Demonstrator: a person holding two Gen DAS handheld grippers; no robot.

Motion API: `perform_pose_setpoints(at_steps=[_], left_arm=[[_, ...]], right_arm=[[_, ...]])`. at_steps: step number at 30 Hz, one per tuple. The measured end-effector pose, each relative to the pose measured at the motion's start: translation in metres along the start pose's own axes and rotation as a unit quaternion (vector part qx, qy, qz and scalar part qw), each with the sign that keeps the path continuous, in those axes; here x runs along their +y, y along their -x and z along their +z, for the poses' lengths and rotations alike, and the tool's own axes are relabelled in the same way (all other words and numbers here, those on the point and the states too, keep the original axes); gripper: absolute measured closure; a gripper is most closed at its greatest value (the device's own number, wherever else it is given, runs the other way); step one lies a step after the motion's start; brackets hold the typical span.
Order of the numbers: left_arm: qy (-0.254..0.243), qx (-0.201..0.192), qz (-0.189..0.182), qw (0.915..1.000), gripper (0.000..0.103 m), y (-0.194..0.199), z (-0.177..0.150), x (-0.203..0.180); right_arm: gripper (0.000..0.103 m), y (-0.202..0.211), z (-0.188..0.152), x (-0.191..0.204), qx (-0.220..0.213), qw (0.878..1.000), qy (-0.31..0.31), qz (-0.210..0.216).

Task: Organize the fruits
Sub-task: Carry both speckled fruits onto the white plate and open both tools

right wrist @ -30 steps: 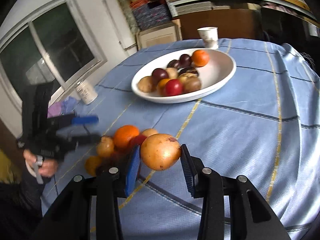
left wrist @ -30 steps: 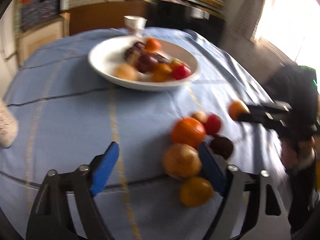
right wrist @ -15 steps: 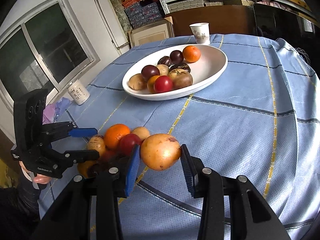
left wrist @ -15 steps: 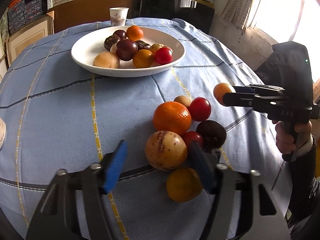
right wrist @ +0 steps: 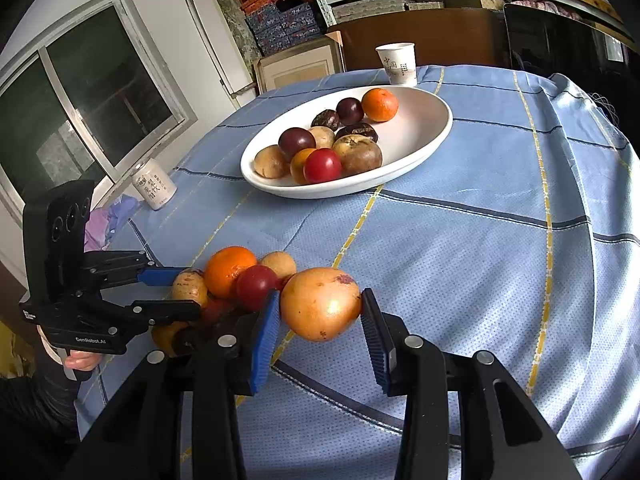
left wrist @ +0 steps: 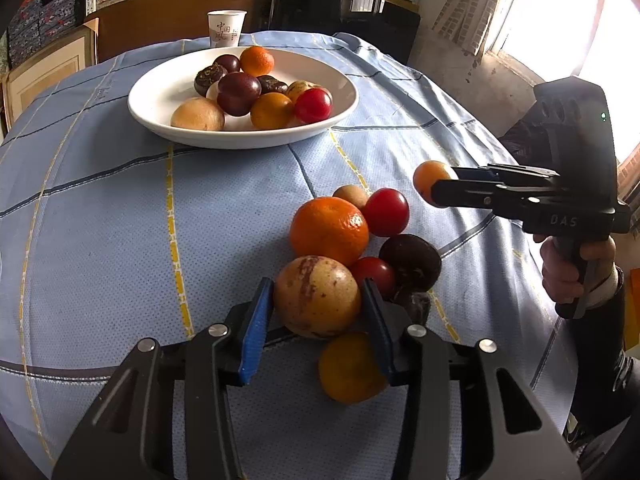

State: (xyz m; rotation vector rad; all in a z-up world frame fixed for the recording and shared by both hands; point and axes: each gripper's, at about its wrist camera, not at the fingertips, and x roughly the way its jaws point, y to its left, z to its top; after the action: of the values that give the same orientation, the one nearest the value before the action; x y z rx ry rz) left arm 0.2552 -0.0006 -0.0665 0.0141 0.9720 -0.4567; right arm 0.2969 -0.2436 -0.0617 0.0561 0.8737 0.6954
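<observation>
Blue-padded left tool [left wrist: 316, 312] closing around speckled fruit [left wrist: 316, 297].

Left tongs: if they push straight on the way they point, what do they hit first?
The speckled tan fruit already sits between the closing left tongs. Pushing on, that fruit would probably bump the big orange right behind it.

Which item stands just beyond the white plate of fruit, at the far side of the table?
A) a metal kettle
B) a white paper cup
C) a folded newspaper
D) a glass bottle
B: a white paper cup with printed characters stands upright just behind the far rim of the white plate, seen in both wrist views.
</observation>
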Motion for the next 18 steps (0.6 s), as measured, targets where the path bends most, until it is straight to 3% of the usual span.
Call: perform_pose_setpoints(at_steps=[6,12,15,18], left_arm=[[0.016,-0.018,0.006,0.9997,0.059,0.009,0.0,0.004],[0.047,-0.05,-0.007,0.9976,0.059,0.023,0.002,0.016],[0.069,-0.054,-0.02,0.996,0.059,0.028,0.017,0.028],[0.078,-0.076,0.0,0.994,0.059,0.033,0.047,0.04]], right_arm=[[0.062,0.003,0.002,-0.004,-0.017,1.0,-0.019,0.007],[0.062,0.008,0.003,0.0,-0.062,0.997,-0.043,0.014],[0.062,0.007,0.012,0.002,-0.084,0.995,-0.043,0.012],[0.062,0.006,0.032,-0.001,-0.111,0.993,-0.05,0.009]])
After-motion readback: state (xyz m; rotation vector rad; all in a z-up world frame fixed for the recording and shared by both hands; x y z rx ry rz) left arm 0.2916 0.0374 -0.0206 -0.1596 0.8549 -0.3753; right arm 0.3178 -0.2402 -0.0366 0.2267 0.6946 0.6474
